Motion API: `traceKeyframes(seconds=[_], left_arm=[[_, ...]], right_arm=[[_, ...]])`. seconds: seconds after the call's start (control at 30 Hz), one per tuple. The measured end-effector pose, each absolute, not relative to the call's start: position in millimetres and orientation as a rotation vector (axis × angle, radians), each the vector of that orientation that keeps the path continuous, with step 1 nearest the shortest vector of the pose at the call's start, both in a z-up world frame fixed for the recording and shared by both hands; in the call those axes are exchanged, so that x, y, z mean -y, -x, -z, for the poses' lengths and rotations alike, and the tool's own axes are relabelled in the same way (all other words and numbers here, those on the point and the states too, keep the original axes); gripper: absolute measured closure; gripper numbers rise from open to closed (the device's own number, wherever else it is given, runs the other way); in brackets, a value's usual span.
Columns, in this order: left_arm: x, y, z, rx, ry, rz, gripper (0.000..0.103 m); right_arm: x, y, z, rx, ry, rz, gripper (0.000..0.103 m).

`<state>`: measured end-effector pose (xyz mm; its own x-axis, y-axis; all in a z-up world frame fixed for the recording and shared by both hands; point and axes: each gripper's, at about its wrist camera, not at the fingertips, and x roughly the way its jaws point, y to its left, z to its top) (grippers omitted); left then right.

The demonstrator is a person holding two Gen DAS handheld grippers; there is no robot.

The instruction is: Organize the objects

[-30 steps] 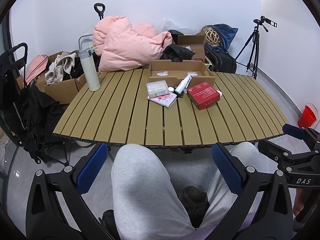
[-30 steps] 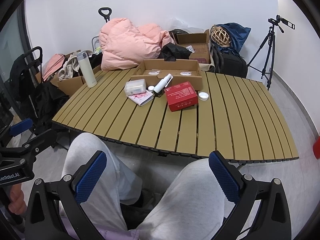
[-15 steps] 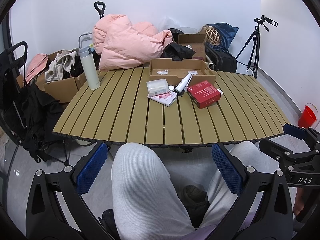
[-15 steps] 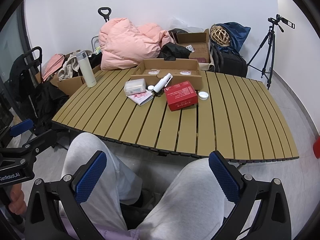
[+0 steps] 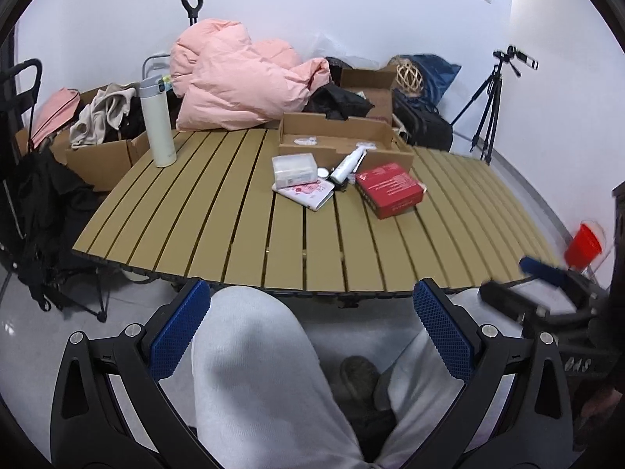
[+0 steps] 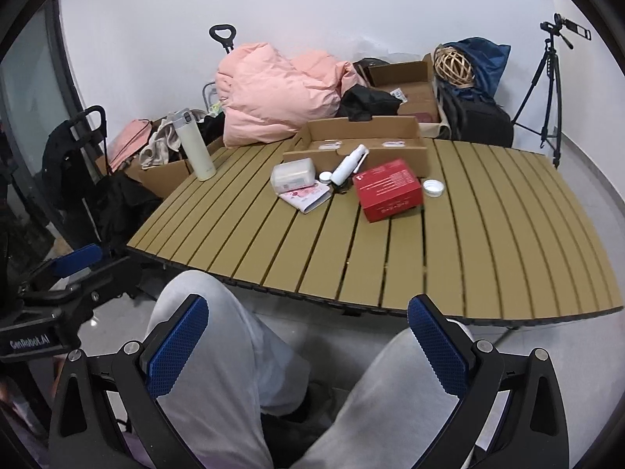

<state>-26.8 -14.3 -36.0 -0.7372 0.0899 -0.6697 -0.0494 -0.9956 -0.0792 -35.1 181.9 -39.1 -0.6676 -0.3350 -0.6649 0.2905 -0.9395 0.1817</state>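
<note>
Slatted table (image 6: 488, 234): glossy red box (image 6: 388, 189), white lettering on top.

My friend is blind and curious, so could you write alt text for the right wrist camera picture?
A slatted wooden table holds a red box, a white spray bottle, a clear plastic case, a pink booklet and a shallow cardboard tray. The right gripper, jaws open and empty, hangs over the seated person's grey-trousered knees, short of the table.
</note>
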Motion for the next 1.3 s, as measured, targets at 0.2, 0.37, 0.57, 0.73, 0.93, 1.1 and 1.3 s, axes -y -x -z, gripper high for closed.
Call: traceKeyframes(seconds=[0.2,0.37,0.57,0.73,0.93,1.1,1.3], left_arm=[[12.9,71.5,61.5,-0.02,1.234,-2.84,0.0],[24.3,121.9,70.6,0.076,1.257,-2.779,0.0],[43.2,208.5,73.8,0.09,1.269,-2.787,0.002],[62.5,288.8,94.8,0.155,1.32,-2.71,0.018],[72.9,354.3,140.3,0.208,1.435,-2.611,0.051],[82.5,366.5,162.4,0.408,1.455,-2.499,0.065],[82.9,360.5,159.4,0.396,1.404,-2.512,0.078]], right_arm=[[-178.2,55.6,64.5,-0.048,-0.95,2.673,0.0],[-186.3,98.5,85.3,0.049,-1.076,2.571,0.0],[-187.2,167.5,91.3,-0.016,-1.142,2.571,0.007],[-170.2,239.5,90.9,0.049,-1.132,2.483,0.032],[-117.9,340.1,120.6,0.151,-1.18,2.323,0.052],[-82.4,382.7,150.2,0.169,-1.255,2.256,0.07],[-83.8,390.6,171.1,0.258,-1.294,2.217,0.077]])
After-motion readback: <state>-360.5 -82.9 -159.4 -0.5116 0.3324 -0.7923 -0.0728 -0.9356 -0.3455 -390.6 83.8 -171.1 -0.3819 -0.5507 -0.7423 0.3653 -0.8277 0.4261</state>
